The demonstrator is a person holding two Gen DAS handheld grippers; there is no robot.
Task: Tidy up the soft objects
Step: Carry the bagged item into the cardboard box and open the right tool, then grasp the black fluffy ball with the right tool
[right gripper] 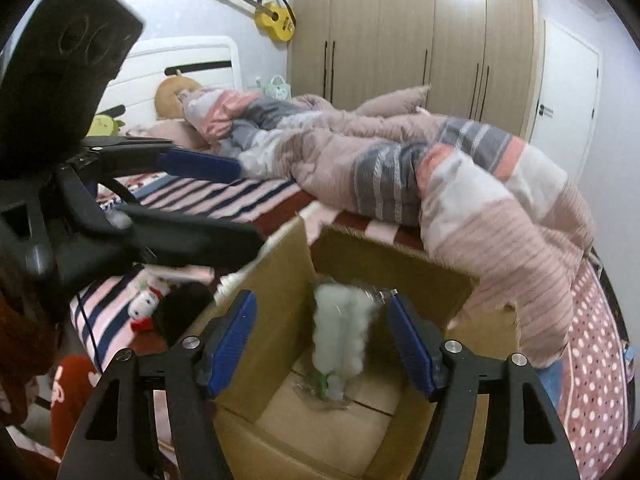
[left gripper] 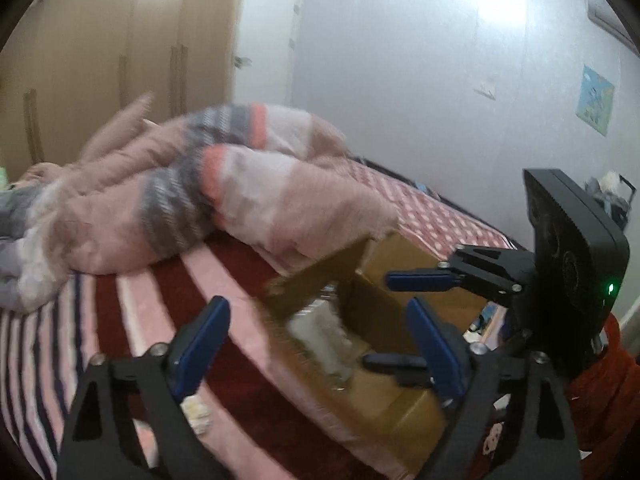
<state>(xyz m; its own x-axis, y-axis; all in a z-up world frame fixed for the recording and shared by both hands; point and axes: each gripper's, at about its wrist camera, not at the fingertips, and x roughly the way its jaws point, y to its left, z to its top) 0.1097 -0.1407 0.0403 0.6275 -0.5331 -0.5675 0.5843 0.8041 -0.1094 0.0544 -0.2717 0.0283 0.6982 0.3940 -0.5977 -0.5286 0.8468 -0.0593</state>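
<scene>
An open cardboard box (right gripper: pixel 280 320) stands on the bed, its flaps up. A white fluffy soft toy in clear wrap (right gripper: pixel 340 332) lies inside it, blurred. My right gripper (right gripper: pixel 320 344) is open and empty just above the box opening, the toy seen between its blue fingers. My left gripper (left gripper: pixel 316 344) is open and empty over the bed beside the box (left gripper: pixel 384 272). The toy also shows in the left wrist view (left gripper: pixel 320 332). A small white plush with red trim (right gripper: pixel 144 304) and a black soft thing (right gripper: pixel 184 304) lie on the bed left of the box.
A rumpled pink and grey quilt (right gripper: pixel 400 160) covers the far half of the bed and hangs over the box's right corner. The striped sheet (left gripper: pixel 140 300) shows in front. Wardrobes (right gripper: pixel 400 32) and a door stand behind. A yellow ukulele (right gripper: pixel 272 16) hangs on the wall.
</scene>
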